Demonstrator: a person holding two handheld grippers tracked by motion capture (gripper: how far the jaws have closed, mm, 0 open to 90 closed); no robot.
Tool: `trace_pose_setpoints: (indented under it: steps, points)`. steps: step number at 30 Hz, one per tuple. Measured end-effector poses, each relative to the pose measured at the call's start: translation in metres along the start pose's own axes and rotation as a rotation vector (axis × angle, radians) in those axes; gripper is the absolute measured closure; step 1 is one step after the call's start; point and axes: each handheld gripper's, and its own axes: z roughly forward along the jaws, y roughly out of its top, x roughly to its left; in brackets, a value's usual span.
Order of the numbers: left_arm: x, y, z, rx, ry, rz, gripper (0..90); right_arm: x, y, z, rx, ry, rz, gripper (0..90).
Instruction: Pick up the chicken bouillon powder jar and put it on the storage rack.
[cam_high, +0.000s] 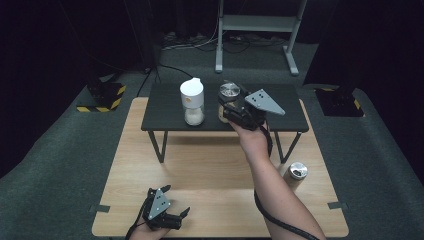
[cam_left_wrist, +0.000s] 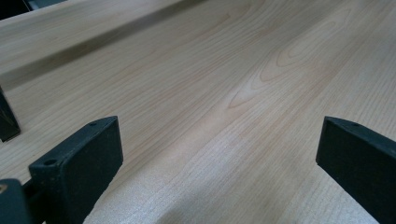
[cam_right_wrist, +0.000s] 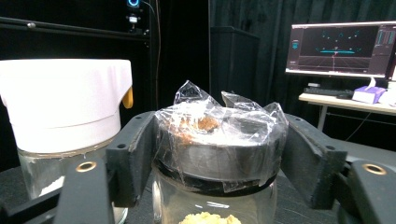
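Observation:
A glass jar (cam_right_wrist: 219, 161) with a metal lid wrapped in clear plastic film stands on the low black table (cam_high: 165, 117); yellowish crumbs lie in it. My right gripper (cam_right_wrist: 217, 163) reaches level over the table (cam_high: 227, 106), its jaws flanking the lid closely on both sides without clearly pressing on it. Just to the left stands a second glass jar with a white cap (cam_high: 192, 100), close by in the right gripper view (cam_right_wrist: 65, 107). My left gripper (cam_high: 176, 200) rests near the wooden table's front edge, and its jaws (cam_left_wrist: 219, 154) stand wide apart over bare wood, holding nothing.
The black table stands on thin legs on the larger wooden table (cam_high: 210, 165). A small metal can (cam_high: 296, 173) sits on the wood at the right, beside my right forearm. A lit monitor (cam_right_wrist: 343, 46) and dark curtains lie beyond.

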Motion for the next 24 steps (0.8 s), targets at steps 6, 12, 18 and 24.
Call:
trace_pose_setpoints:
  steps: [6, 12, 18, 24]
  points:
    - [-0.0001, 0.0001, 0.0002, 0.001, 0.001, -0.002, 0.7, 0.0014, 0.0019, 0.0008, 0.011, -0.004, 0.008, 20.2]
    - [0.0001, 0.0000, 0.0002, -0.001, -0.001, -0.004, 0.7, 0.0019, 0.0027, 0.0005, 0.032, -0.001, 0.009, 13.6]
    - [0.0003, 0.0001, 0.0003, 0.002, -0.003, -0.002, 0.7, 0.0030, 0.0046, -0.0026, 0.039, 0.002, 0.006, 6.8]
    - [0.0007, 0.0000, 0.0002, 0.001, -0.003, -0.007, 0.7, 0.0054, 0.0068, -0.0057, 0.037, 0.005, 0.009, 1.0]
